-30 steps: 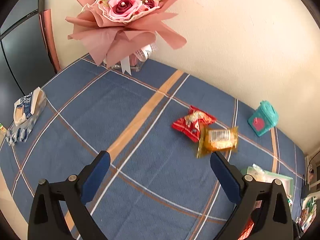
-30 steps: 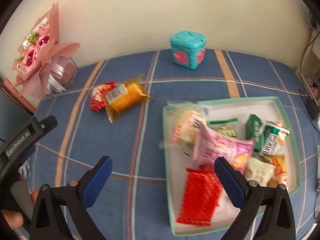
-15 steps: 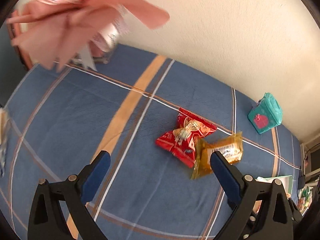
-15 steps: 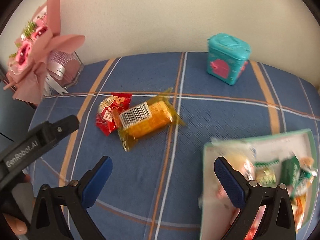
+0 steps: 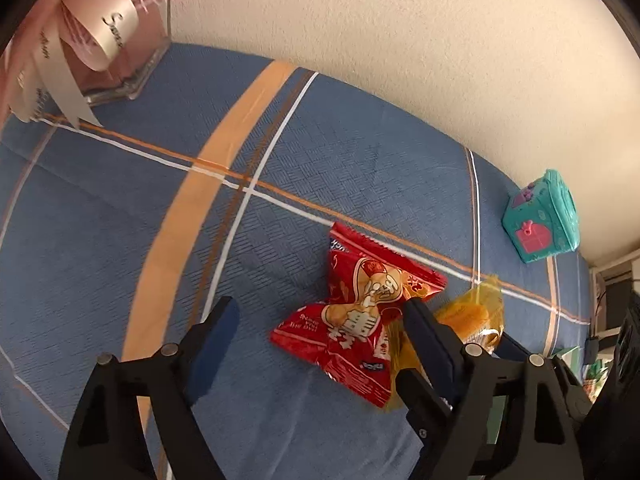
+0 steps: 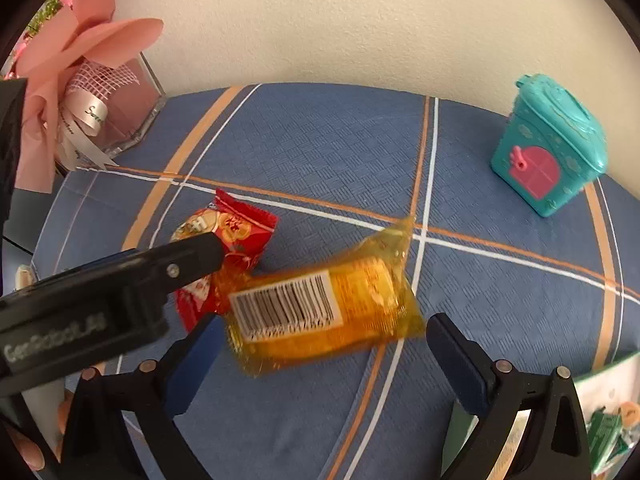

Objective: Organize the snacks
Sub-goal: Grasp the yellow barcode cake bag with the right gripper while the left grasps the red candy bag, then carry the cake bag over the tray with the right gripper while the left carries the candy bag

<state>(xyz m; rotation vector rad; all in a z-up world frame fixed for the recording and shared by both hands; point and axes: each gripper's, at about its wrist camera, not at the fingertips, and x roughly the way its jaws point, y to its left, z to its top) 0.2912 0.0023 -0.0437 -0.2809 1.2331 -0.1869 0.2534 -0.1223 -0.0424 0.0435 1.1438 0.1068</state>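
1. Tray (image 6: 596, 392) cut off at the counter's right edge; its contents are hard to make out.
2. Barcode label on the orange packet (image 6: 324, 304); the red packet (image 5: 360, 320) print is unreadable. "GenRobot.AI" shows blurred on the left gripper (image 5: 320, 332).
3. Left jaws, just been closing, straddle the red packet, pads not pressing. Right gripper (image 6: 324, 344) jaws spread, straddling the orange packet mid-counter.

We read "GenRobot.AI" in pale letters along the side of the left gripper (image 6: 192, 256). The orange snack packet (image 6: 320, 304) carries a white barcode label. The red snack packet (image 5: 360, 320) bears Chinese characters. The bouquet ribbon (image 5: 108, 32) shows script beginning "Sa", otherwise illegible.
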